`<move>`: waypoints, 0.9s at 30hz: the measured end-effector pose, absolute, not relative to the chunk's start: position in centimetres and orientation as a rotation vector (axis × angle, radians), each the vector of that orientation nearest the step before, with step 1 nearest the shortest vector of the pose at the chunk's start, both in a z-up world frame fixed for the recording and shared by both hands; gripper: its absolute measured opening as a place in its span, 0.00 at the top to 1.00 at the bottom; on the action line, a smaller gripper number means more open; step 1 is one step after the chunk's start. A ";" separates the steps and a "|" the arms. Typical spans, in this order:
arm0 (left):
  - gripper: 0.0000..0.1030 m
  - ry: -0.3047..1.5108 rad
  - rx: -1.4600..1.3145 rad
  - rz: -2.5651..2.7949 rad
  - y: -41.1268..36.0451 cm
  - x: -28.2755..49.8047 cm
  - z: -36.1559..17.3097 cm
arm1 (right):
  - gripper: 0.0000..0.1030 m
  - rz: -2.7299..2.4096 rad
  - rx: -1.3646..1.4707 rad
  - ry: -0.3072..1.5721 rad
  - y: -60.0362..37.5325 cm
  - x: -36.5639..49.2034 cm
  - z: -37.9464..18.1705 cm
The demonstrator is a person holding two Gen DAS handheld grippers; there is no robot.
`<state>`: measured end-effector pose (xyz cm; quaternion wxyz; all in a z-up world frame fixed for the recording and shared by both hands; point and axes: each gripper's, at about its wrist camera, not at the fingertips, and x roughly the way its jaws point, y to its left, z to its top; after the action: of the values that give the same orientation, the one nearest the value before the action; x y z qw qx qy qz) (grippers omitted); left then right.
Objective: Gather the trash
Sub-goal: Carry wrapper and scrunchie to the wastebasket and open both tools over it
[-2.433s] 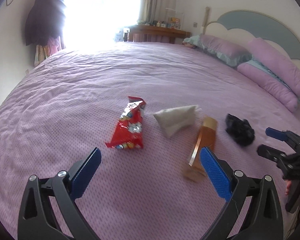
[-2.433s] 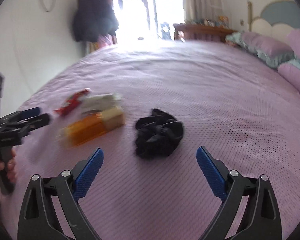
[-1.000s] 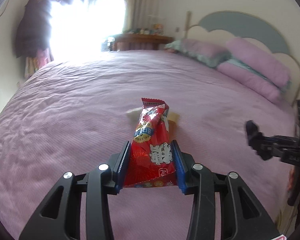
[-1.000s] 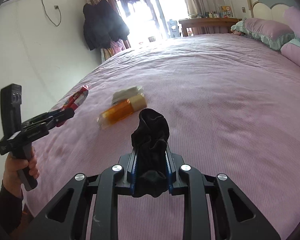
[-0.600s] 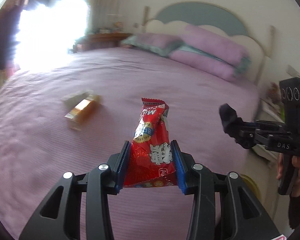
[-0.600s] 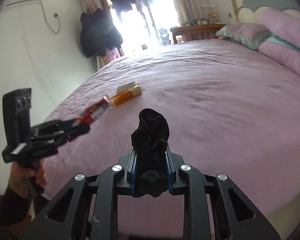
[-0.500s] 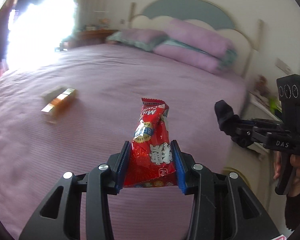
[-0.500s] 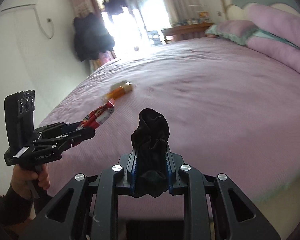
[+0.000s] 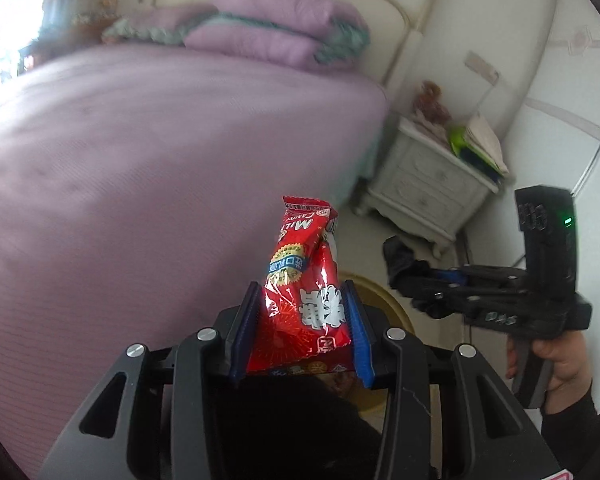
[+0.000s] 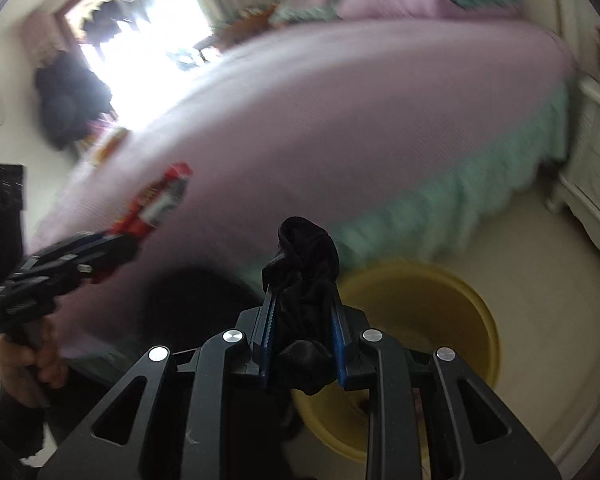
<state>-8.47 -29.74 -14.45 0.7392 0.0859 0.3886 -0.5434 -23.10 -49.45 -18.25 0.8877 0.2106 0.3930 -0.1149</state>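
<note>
Left claw (image 9: 302, 334) is clenched on a red snack wrapper (image 9: 304, 292), which stands up between its blue pads. Right claw (image 10: 302, 340) has a crumpled black bag (image 10: 306, 280) between its pads, and those pads are opening a little just now. Both claws hang off the side of the bed, over the floor.

A yellow bin (image 10: 440, 312) sits on the pale floor (image 10: 540, 240) below the right claw, just beside the edge of the bed (image 9: 140, 160). That bed has a purple cover and a green frill along its side. Purple pillows (image 9: 268, 20) lie at the head end, against a pale headboard. A white nightstand (image 9: 428, 184) stands near the far corner of the bed, with papers and something green on top. Bright light comes from a window, and dark clothes (image 10: 66, 108) hang on the wall beside it.

White words on the wrapper look like "MILK CANDY", seen upside down. Other marks on it are too small to read. The letters on the side of the right claw are hard to read.

Most of the right view is blurred. Only part of the bin shows in the left view, behind the claw. A hand (image 9: 560, 364) and a dark sleeve show at the edge.
</note>
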 end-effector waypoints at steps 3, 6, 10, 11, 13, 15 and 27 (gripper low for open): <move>0.60 0.911 0.204 -1.215 -31.4 -9.9 -16.7 | 0.58 -0.283 0.448 0.896 -50.2 -23.8 -21.6; 0.60 0.927 0.253 -1.226 -32.7 -11.1 -18.1 | 0.26 -0.345 0.435 0.932 -51.0 -24.0 -23.7; 0.60 0.965 0.315 -1.229 -35.0 -12.1 -20.4 | 0.26 -0.382 0.503 0.920 -52.2 -25.0 -25.1; 0.60 0.975 0.329 -1.233 -35.6 -12.2 -20.8 | 0.26 -0.381 0.537 0.907 -52.7 -25.3 -25.4; 0.60 0.997 0.359 -1.249 -36.7 -12.5 -21.8 | 0.26 -0.388 0.599 0.892 -53.7 -26.2 -25.8; 0.59 1.008 0.378 -1.265 -38.0 -12.9 -22.3 | 0.26 -0.404 0.628 0.886 -54.4 -27.6 -26.1; 0.12 0.996 0.505 -1.318 -44.7 -14.2 -23.7 | 0.25 -0.473 0.705 0.876 -56.8 -30.6 -27.2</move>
<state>-14.21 -44.72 -23.75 0.6496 0.2223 0.4383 -0.5801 -30.63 -56.76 -27.17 0.8197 0.3310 0.4113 -0.2220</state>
